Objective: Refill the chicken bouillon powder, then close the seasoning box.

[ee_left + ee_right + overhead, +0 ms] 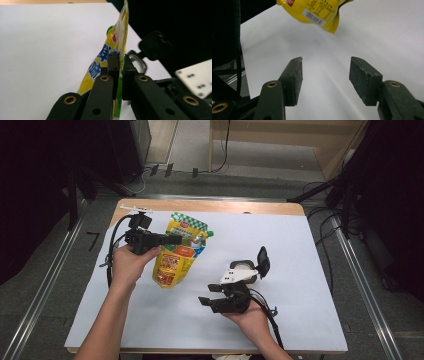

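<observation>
The counter [295, 210] is a wooden top almost wholly covered by a white sheet [310, 250], with only a strip of bare wood showing along the far edge.

On the left half of that sheet, a yellow spouted pouch [176, 257] with a green-and-white checked top edge and blue and orange print is held up off the surface, its top toward the far edge of the counter and its bottom corner hanging toward the person. In the right gripper view its lower end, with a barcode, hangs clear above the sheet.

The left gripper [175, 240] reaches across the pouch's upper part from the left, held in the person's left hand [127, 265]. In the left gripper view its fingers [113, 65] are pressed together on the pouch's thin flat edge, one on each face.

The right gripper [206, 301] sits in the right hand [250, 317] near the person's edge of the counter, well apart from the pouch and pointing toward it. Its fingers [293, 80] stand apart with nothing between them, above bare sheet.

Just beyond the right gripper lies a small white and black object [247, 267] that I cannot identify.
</observation>
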